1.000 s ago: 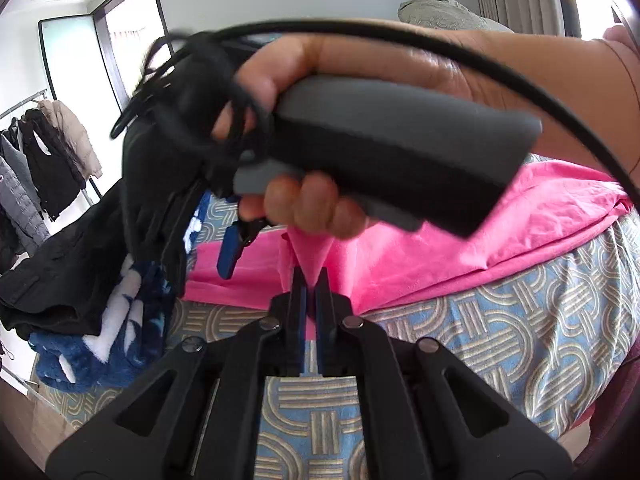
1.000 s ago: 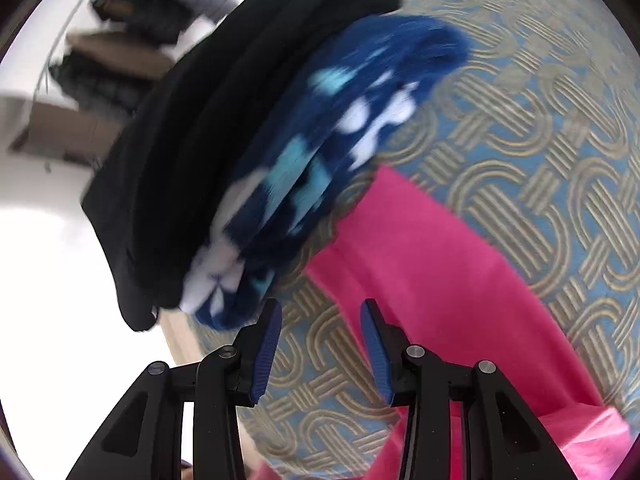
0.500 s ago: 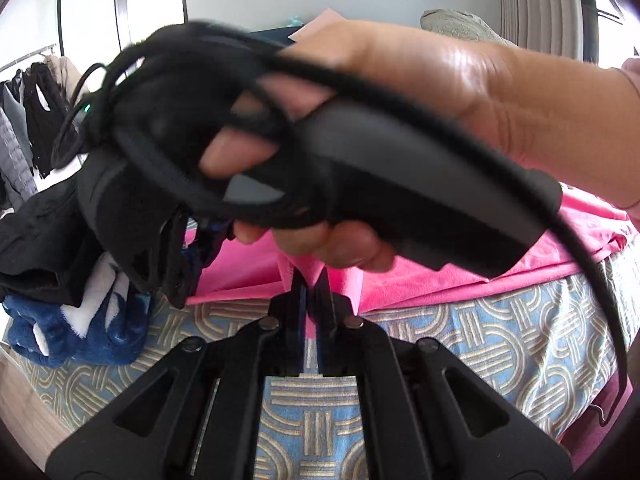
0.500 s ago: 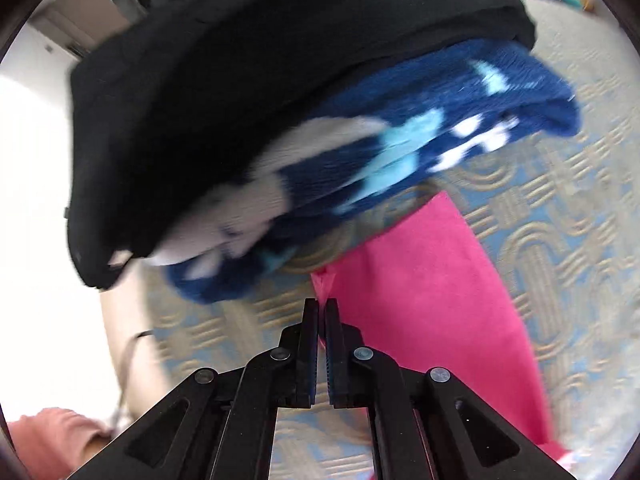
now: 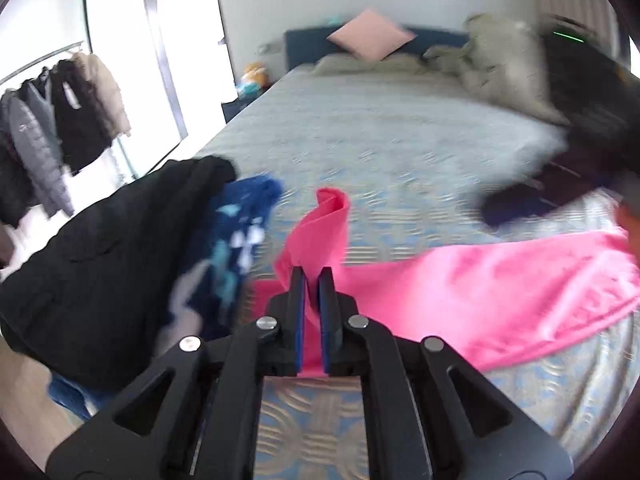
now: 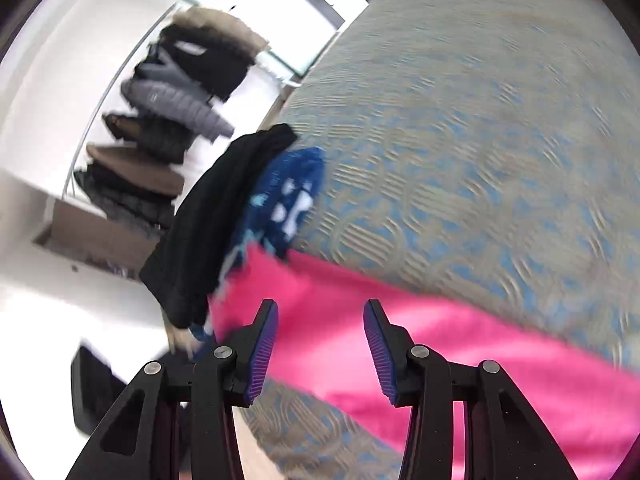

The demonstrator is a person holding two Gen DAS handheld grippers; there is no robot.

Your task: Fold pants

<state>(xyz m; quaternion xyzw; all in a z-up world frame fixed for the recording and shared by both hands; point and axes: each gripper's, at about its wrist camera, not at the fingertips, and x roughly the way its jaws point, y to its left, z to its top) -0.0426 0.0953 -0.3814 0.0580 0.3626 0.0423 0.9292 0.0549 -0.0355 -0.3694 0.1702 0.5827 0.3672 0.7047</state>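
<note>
The bright pink pants [image 5: 500, 292] lie stretched across the patterned bed cover [image 5: 400, 152], their leg end at the left. My left gripper [image 5: 313, 276] has that leg end between its pads, and the cuff [image 5: 328, 216] curls up above the fingertips. Its jaws are starting to open, with the cloth still pinched. In the right wrist view my right gripper [image 6: 321, 308] hovers over the pink pants [image 6: 440, 344]. Its jaws are opening and hold nothing. A dark blurred casing [image 5: 580, 128] of the right-hand tool sits at the far right.
A black garment [image 5: 100, 260] and a blue patterned fleece [image 5: 240, 232] are piled at the bed's left edge, next to the pants' leg end. A pink pillow [image 5: 370, 34] and a grey blanket [image 5: 492, 64] lie at the headboard. Coats hang on a rack [image 5: 48, 120] beyond the bed.
The right gripper closed on the pants' leg end, then let go, opened and swung away to the right. It and its hand no longer block the left view. The left gripper still pinches the cuff.
</note>
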